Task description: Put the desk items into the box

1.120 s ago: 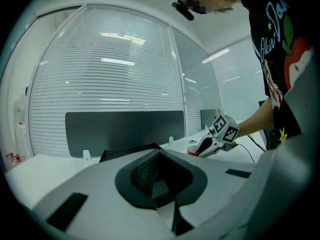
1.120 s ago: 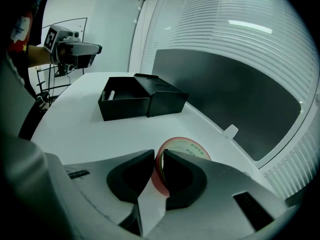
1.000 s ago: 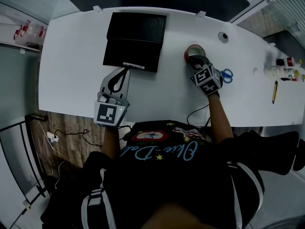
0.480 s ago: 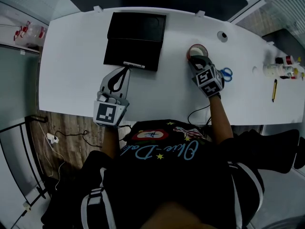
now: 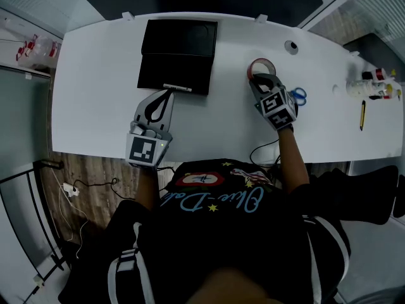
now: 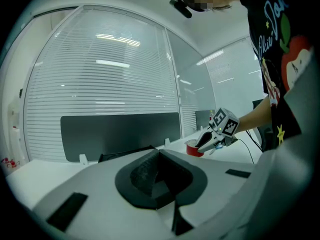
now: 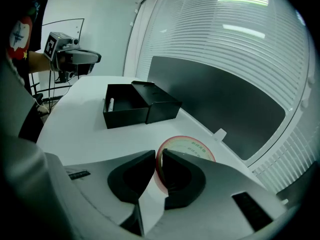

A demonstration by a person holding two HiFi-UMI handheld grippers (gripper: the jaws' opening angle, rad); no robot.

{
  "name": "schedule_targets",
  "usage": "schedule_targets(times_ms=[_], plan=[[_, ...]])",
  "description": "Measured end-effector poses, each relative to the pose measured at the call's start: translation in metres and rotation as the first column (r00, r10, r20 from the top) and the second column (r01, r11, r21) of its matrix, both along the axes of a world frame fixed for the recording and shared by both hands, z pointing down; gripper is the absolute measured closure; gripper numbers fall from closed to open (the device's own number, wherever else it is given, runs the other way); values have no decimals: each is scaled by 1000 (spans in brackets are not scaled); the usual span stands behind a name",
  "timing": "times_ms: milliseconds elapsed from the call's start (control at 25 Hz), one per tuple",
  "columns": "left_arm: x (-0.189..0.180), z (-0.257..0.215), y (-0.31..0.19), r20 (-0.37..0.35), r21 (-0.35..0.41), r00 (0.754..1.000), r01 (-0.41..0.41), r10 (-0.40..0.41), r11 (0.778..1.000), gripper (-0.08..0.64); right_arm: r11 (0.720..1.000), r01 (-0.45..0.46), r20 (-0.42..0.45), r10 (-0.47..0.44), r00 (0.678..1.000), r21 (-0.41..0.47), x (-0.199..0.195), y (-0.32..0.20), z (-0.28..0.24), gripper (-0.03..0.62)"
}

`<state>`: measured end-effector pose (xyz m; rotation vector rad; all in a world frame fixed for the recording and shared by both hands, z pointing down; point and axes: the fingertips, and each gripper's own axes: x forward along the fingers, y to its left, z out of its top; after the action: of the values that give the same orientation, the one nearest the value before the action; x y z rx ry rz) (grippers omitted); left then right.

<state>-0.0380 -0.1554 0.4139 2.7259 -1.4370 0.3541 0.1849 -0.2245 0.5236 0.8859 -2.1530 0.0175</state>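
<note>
A red tape roll (image 5: 259, 66) stands on edge on the white desk (image 5: 95, 87), right of centre. My right gripper (image 5: 261, 78) is shut on its near wall; in the right gripper view the roll (image 7: 192, 145) rises just past the pinched jaws. An open black box (image 5: 174, 68) with its lid (image 5: 180, 37) folded back lies at the desk's far middle, a white pen-like item (image 5: 177, 87) inside along its near wall. My left gripper (image 5: 167, 92) hovers at the box's near edge, shut and holding nothing.
Blue-handled scissors (image 5: 300, 95) lie just right of my right gripper. A yellow pen-like item (image 5: 362, 114) and small bottles (image 5: 373, 84) sit at the desk's far right. A dark screen panel (image 7: 220, 101) runs behind the desk. The near desk edge is against my body.
My right gripper and the tape roll have shifted slightly away from me. The left gripper has stayed by the box.
</note>
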Motion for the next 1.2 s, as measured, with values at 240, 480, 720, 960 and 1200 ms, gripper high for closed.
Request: schedule_targets(times_ms=[240,480,720,960,1200], plan=[[1,2,0,4,1,1000,-18,18,1000,568,1000,-20,5,20,1000,15,-1,1,-12,551],[0,-1,-2,-14,14,1000,-22,22,1000,566,999,-17,-18,18,1000,29,-2,1,-20,551],[-5,-1,-1,-14,13,1000,-20,20,1000,566,999,-27,-10,27,1000,29,-2,4,-16,550],[-10,-1,1,-17,16,1000,-13,13,1000,566,998,-17,-31,19,999,52,-9,6,-32,549],[-20,-1,5,-19,17,1000,3,-3,1000,566,997,-14,13,13,1000,71,-21,6,-35,549]])
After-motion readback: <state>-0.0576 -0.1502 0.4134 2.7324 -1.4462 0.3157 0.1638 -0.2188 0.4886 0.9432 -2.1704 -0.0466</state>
